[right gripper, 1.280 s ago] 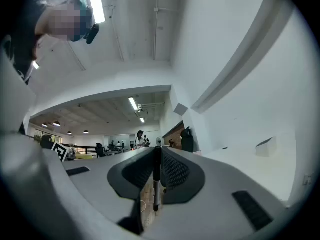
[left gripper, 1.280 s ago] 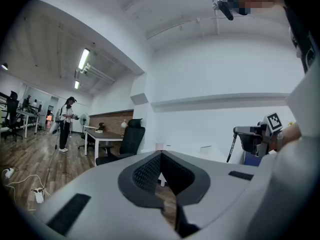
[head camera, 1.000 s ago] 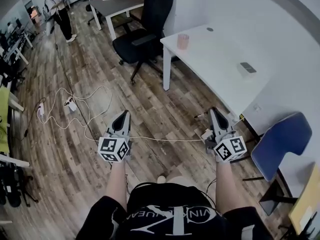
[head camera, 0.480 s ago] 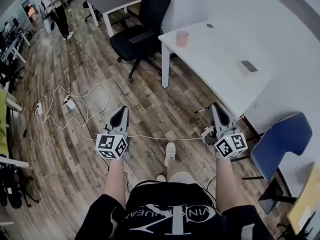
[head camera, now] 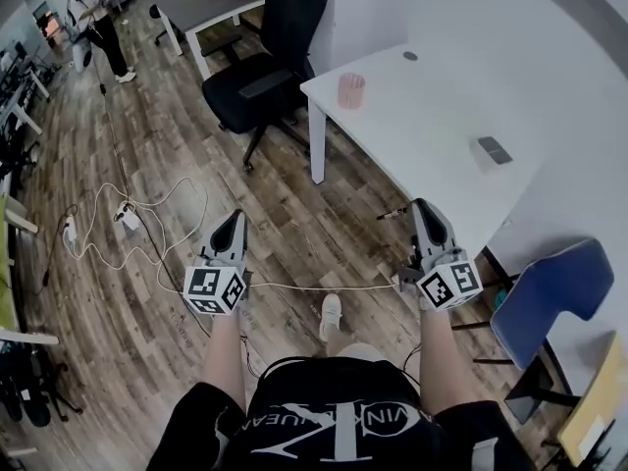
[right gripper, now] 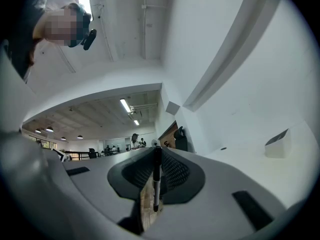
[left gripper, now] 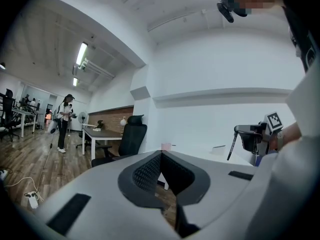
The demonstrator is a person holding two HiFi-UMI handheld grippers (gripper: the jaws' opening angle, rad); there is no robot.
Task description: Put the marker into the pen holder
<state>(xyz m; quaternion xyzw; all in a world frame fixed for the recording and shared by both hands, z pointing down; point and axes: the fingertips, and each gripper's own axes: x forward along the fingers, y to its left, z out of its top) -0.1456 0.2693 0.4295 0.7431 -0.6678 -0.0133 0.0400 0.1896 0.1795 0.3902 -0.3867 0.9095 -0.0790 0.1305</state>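
My right gripper (head camera: 420,209) is shut on a thin black marker (head camera: 392,213), which pokes out to the left of its tip. In the right gripper view the marker (right gripper: 157,180) stands upright between the pads. A pink pen holder (head camera: 351,90) stands near the left corner of the white table (head camera: 432,140), well ahead of both grippers. In the left gripper view the pen holder (left gripper: 166,146) is small and far off. The left gripper (head camera: 234,222) hangs over the wooden floor, jaws together and empty.
A black office chair (head camera: 263,67) stands left of the table. A small grey box (head camera: 494,150) lies on the table's right part. A blue chair (head camera: 549,292) is at my right. Cables (head camera: 137,219) trail over the floor at left. A person (head camera: 90,13) stands far back.
I have walked closer to the table, and a foot has stepped forward below the grippers. Both grippers keep their pose, the marker still held.
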